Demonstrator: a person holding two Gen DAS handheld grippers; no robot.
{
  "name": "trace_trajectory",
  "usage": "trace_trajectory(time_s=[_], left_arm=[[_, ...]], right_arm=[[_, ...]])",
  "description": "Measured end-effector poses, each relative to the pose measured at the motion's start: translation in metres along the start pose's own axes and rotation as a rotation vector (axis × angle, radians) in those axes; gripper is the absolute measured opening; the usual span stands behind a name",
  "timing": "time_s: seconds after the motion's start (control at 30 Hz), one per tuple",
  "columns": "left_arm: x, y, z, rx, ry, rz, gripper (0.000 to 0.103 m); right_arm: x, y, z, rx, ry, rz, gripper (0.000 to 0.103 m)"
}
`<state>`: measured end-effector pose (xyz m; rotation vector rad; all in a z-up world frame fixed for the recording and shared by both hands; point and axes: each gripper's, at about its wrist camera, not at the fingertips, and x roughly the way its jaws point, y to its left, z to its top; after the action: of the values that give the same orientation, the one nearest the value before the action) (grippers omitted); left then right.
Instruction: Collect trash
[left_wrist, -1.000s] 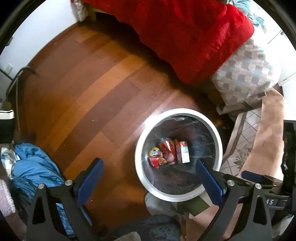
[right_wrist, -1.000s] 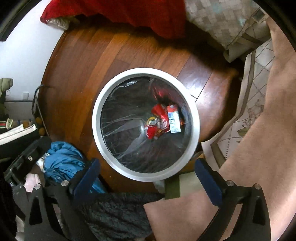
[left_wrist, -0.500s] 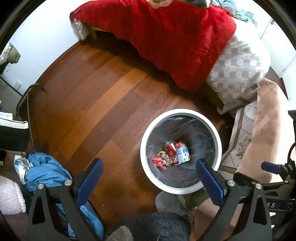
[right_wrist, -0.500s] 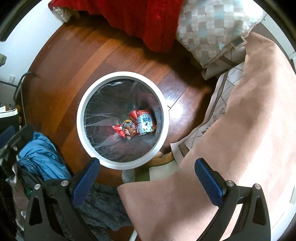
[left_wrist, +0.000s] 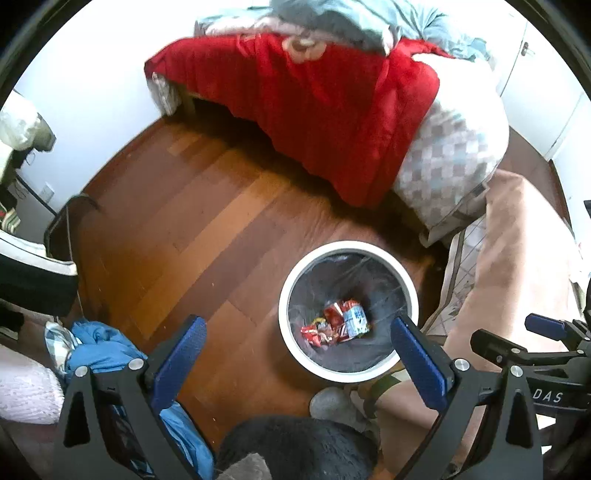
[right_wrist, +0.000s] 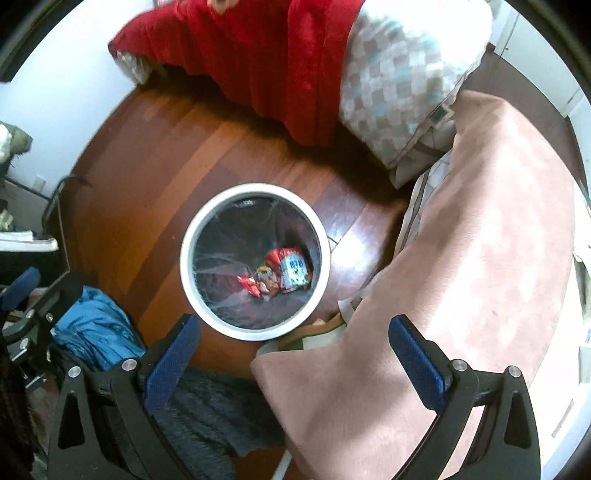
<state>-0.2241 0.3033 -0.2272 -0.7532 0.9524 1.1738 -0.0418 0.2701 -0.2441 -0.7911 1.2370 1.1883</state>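
Observation:
A round white-rimmed trash bin (left_wrist: 295, 354) (right_wrist: 190, 280) with a dark liner stands on the wood floor. At its bottom lie several red wrappers (left_wrist: 325, 328) (right_wrist: 258, 282) and a small white carton (left_wrist: 355, 318) (right_wrist: 294, 271). My left gripper (left_wrist: 295, 343) is open and empty, high above the floor just left of the bin. My right gripper (right_wrist: 293, 345) is open and empty, high above the bin's near edge. The right gripper also shows at the right edge of the left wrist view (left_wrist: 546, 328).
A bed with a red blanket (left_wrist: 314, 96) (right_wrist: 258, 48) and a checkered pillow (left_wrist: 450, 158) (right_wrist: 402, 74) stands behind the bin. A pink blanket (right_wrist: 461, 258) lies to the right. Blue clothing (left_wrist: 99, 347) (right_wrist: 92, 325) and dark clothing (right_wrist: 214, 413) lie on the floor nearby.
Both grippers have risen away from the bin, which now looks smaller. More of the bed and the room has come into view. Both stay open and empty.

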Motion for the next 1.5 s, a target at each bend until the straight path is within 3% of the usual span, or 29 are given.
trace_trajectory(time_s=[0.4,0.6,0.7,0.8,0.9,1.0,1.1,1.27,1.4,1.5], left_arm=[[-0.088,-0.037,0.006,0.050,-0.146,0.027,0.102],[-0.102,-0.091,0.005,0.097,-0.194,-0.009,0.102],[-0.093,-0.134,0.001,0.128,-0.176,-0.048,0.102],[-0.073,-0.197,-0.004,0.180,-0.130,-0.093,0.102],[-0.048,-0.262,-0.015,0.235,-0.083,-0.116,0.102],[-0.021,-0.322,-0.030,0.279,-0.029,-0.133,0.102],[0.004,-0.373,-0.047,0.343,0.026,-0.130,0.102],[0.032,-0.421,-0.063,0.415,0.077,-0.105,0.102],[0.034,-0.432,-0.063,0.433,0.086,-0.113,0.102],[0.032,-0.439,-0.057,0.438,0.075,-0.129,0.102]], right_arm=[[-0.114,-0.034,-0.023,0.119,-0.222,0.122,0.103],[-0.153,-0.096,-0.047,0.224,-0.285,0.140,0.103],[-0.161,-0.152,-0.065,0.295,-0.289,0.081,0.103],[-0.160,-0.215,-0.084,0.359,-0.264,0.009,0.103],[-0.150,-0.297,-0.101,0.401,-0.195,-0.135,0.103],[-0.129,-0.368,-0.105,0.386,-0.100,-0.252,0.103],[-0.100,-0.423,-0.099,0.337,0.004,-0.294,0.103],[-0.057,-0.468,-0.094,0.250,0.132,-0.292,0.103],[-0.048,-0.481,-0.097,0.305,0.112,-0.197,0.101],[-0.055,-0.497,-0.112,0.488,0.057,-0.108,0.082]])
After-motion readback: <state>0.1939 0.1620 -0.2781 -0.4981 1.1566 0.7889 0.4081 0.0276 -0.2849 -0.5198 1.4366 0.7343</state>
